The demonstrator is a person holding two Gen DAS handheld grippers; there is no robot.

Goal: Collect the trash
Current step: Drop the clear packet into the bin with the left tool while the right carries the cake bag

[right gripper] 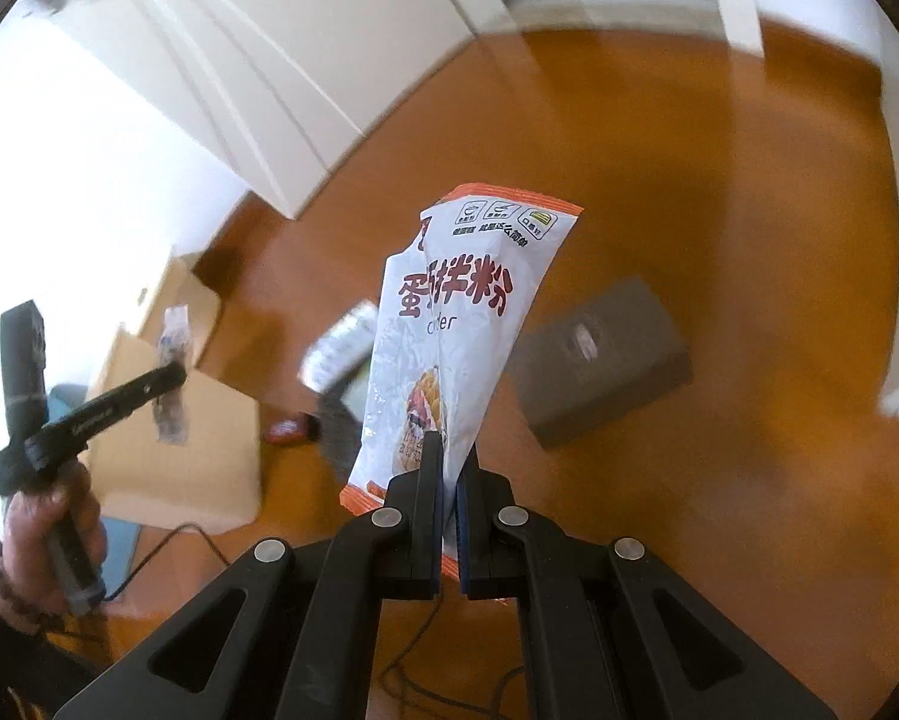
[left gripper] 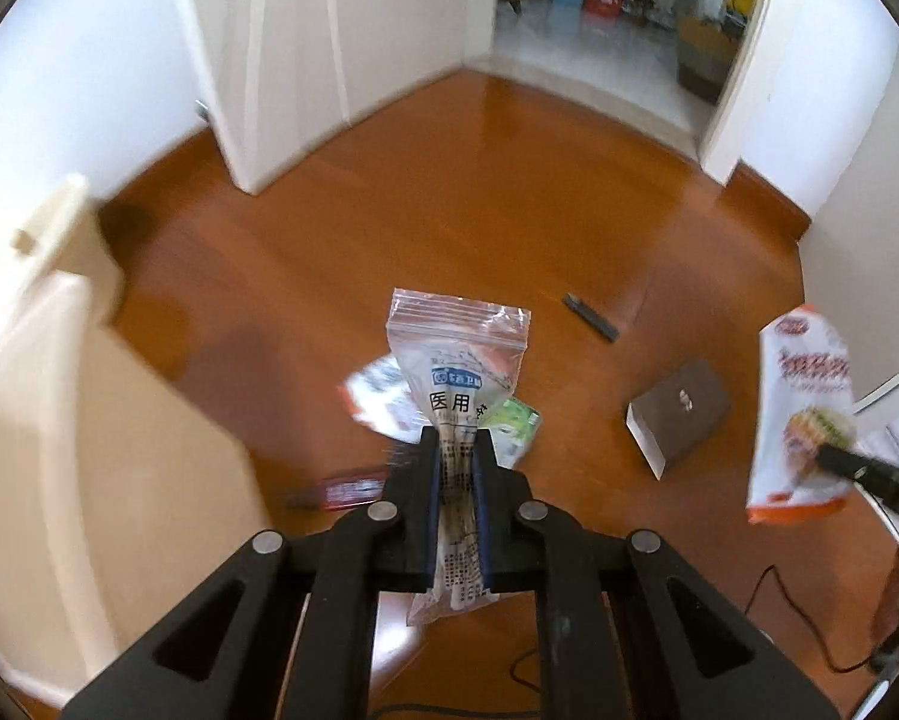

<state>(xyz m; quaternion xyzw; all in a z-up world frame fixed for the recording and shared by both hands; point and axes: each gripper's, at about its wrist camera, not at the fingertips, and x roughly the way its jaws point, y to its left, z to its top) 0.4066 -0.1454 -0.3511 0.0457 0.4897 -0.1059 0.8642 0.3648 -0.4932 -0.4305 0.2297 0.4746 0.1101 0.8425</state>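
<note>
Left wrist: two tools [left gripper: 456,438], two bags [left gripper: 458,360].

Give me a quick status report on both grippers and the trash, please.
Left gripper shut on clear zip bag, lifted. Right gripper shut on white snack packet. More wrappers and dark box on floor. Cardboard box at left; nothing blocking.

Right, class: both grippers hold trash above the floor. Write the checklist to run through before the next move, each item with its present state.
1. Left gripper shut on zip bag: ok.
2. Right gripper shut on white packet: ok.
3. Both pieces lifted off the floor: ok.
4. Cardboard box open to take them: cannot tell, blurred.
5. Floor free of trash: not ok, wrappers and a grey box remain.
</note>
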